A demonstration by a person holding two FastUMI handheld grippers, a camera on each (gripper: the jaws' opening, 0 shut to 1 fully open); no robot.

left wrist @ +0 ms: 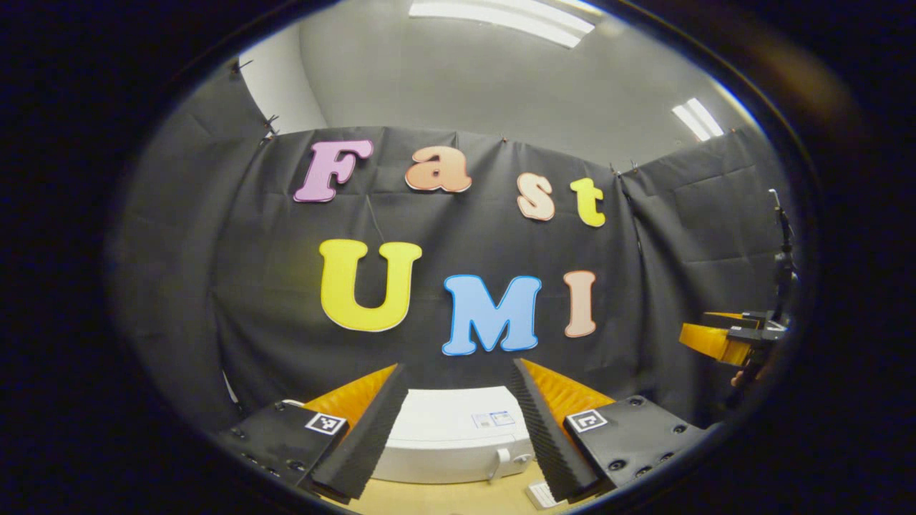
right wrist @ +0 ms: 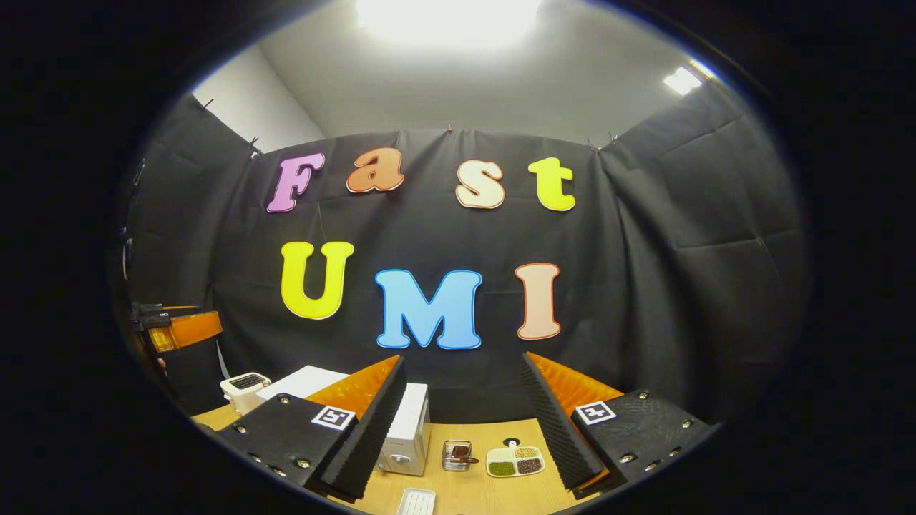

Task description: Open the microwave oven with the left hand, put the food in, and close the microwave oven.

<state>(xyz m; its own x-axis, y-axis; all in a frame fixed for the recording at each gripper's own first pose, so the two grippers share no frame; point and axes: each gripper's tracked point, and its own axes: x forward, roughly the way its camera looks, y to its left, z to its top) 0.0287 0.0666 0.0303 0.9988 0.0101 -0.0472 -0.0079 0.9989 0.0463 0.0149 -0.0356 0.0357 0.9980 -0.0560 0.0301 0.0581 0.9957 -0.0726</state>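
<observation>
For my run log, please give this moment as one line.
phase: before start | left gripper: open, above microwave | right gripper: open, holds nothing | food tray: on table

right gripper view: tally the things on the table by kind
microwave oven: 1
toaster: 1
divided food plate: 1
small clear container: 1
white ridged tray: 1
total: 5
</observation>
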